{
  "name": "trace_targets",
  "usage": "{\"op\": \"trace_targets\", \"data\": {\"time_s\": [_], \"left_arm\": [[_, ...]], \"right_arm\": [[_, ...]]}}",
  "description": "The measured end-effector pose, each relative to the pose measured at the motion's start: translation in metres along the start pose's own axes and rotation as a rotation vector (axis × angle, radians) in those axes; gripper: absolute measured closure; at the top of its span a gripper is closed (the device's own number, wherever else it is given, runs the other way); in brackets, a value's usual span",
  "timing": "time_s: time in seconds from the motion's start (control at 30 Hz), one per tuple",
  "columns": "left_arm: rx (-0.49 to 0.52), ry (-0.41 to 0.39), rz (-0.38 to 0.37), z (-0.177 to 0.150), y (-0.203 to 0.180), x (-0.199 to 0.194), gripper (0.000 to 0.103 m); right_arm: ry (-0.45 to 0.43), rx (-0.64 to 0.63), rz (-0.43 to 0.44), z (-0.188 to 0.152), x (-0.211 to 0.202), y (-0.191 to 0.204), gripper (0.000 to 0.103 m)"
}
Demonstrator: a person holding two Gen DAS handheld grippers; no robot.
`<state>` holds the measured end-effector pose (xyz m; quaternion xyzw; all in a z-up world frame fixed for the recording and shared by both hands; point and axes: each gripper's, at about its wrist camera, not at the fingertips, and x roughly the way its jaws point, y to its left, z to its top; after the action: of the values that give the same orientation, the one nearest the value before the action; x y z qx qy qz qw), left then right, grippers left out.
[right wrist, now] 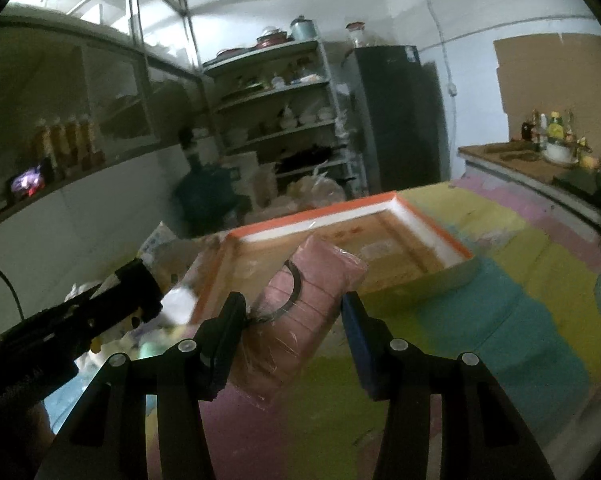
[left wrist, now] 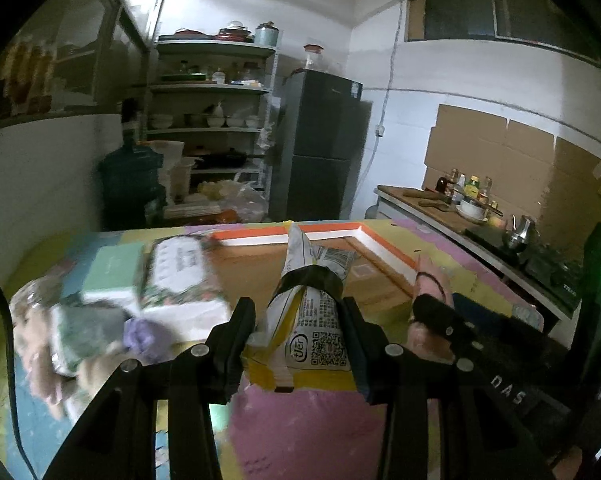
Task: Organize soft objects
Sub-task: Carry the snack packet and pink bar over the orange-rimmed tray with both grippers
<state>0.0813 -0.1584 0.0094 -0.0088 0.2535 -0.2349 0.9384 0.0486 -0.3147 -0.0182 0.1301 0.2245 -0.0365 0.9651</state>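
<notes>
While it hangs over the bright patchwork bench [left wrist: 300, 432], the left gripper [left wrist: 298, 336] is clenched on a white and yellow snack bag [left wrist: 304, 320] with a dark band around its middle. The bag's top end sticks up past the gripper, toward the box. Beside it, the right gripper [right wrist: 292, 332] squeezes a pink wrapped pack [right wrist: 300, 308] that has a black hair tie [right wrist: 296, 296] looped on it. This pack is tilted, and its far end reaches over the near edge of the box.

To the left of the snack bag lies a blurry pile: a white flowery pack [left wrist: 180, 280], a pale green pack [left wrist: 112, 272], a purple soft thing [left wrist: 144, 336] and more that I cannot make out.

Just behind both grippers sits 1 shallow cardboard box [right wrist: 420, 276] with an orange rim. Its floor looks bare and brown.

Farther back stand a metal shelf [left wrist: 212, 120] full of bowls and pots, a big blue water jug [left wrist: 130, 184], and a dark fridge [left wrist: 320, 144]. At the far right is a wooden worktop [left wrist: 432, 208] with bottles and a kettle
</notes>
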Motion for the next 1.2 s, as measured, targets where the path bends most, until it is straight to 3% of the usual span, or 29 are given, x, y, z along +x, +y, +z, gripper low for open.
{"op": "trace_targets", "data": {"time_s": [0.53, 0.93, 1.2], "left_arm": [[-0.029, 0.055, -0.003, 0.036, -0.056, 0.076, 0.059], [-0.044, 0.114, 0.036, 0.049, -0.072, 0.133, 0.059], [-0.069, 0.175, 0.071, 0.041, -0.066, 0.166, 0.059]], "right_arm": [[-0.033, -0.073, -0.059, 0.062, 0.013, -0.083, 0.052], [0.110, -0.055, 0.064, 0.099, 0.079, -0.128, 0.052], [0.235, -0.108, 0.116, 0.087, 0.129, -0.135, 0.052]]}}
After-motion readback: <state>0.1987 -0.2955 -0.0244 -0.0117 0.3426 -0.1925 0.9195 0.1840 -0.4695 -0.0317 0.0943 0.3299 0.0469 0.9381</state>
